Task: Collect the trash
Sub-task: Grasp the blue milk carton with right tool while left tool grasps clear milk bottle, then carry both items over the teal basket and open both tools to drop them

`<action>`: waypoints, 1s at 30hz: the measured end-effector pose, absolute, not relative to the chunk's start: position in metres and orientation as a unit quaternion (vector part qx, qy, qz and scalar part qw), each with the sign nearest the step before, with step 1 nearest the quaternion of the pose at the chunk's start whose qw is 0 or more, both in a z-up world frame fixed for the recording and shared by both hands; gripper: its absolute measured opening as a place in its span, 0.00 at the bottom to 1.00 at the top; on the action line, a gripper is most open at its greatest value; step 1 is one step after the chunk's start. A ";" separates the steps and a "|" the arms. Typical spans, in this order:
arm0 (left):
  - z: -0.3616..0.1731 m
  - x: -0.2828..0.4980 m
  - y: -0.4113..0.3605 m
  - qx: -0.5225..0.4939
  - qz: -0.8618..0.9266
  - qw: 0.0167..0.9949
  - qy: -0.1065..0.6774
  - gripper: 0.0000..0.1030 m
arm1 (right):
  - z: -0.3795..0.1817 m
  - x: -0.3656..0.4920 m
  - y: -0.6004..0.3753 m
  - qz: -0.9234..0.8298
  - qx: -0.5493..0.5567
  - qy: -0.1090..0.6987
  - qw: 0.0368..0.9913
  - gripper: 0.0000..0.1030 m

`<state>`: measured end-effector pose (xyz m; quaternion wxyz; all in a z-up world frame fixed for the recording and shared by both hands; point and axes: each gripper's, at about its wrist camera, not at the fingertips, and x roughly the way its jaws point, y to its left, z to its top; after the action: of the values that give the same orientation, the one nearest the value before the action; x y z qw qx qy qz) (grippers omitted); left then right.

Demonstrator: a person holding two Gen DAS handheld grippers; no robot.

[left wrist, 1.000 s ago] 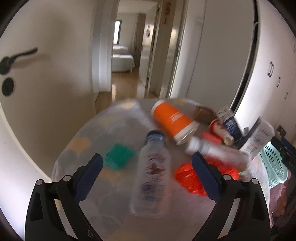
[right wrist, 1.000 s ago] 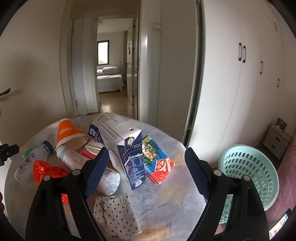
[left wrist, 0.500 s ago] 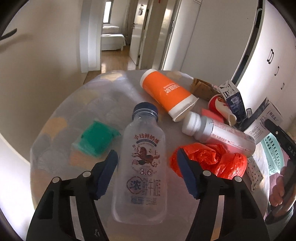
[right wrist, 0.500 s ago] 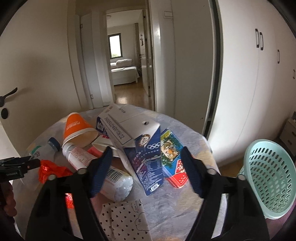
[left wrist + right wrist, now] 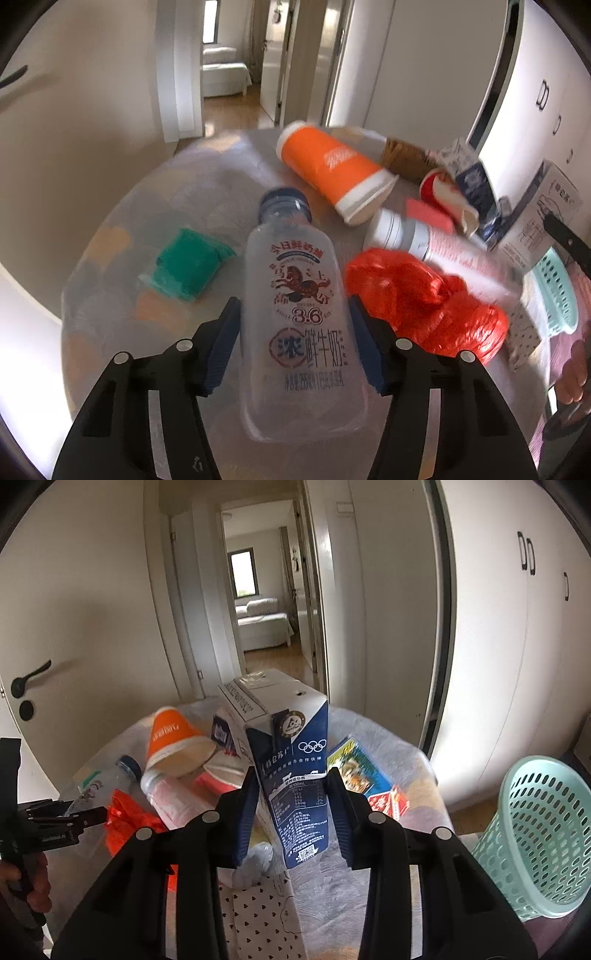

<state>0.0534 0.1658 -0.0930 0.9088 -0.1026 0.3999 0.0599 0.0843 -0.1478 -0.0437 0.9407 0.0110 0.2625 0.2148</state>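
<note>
A clear plastic milk bottle (image 5: pixel 301 317) with a blue cap lies on the round table (image 5: pixel 207 173). My left gripper (image 5: pixel 293 343) has its jaws against both sides of the bottle's body. A blue and white milk carton (image 5: pixel 288 760) stands on the table. My right gripper (image 5: pixel 291 812) has its jaws closed in on the carton's sides. A mint green basket (image 5: pixel 543 838) stands off the table to the right. The left gripper (image 5: pixel 55 823) also shows in the right wrist view.
On the table lie an orange paper cup (image 5: pixel 332 171), a crumpled red bag (image 5: pixel 424 295), a white-capped bottle (image 5: pixel 436 247), a green packet (image 5: pixel 188 264), a colourful flat box (image 5: pixel 364 771) and a dotted cloth (image 5: pixel 258 912). A door with a black handle (image 5: pixel 29 679) stands at the left.
Both grippers moved forward and narrowed. The left jaws came in around the clear bottle. The right jaws came in around the milk carton.
</note>
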 end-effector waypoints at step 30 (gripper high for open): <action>0.024 0.073 0.001 -0.065 -0.129 0.954 0.262 0.53 | 0.009 0.017 -0.348 -0.003 0.090 0.208 0.974 0.32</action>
<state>0.0728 0.0013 0.0243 0.9541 -0.0653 0.2621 -0.1291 0.0173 -0.3482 0.0091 0.9740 0.0902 0.2076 -0.0027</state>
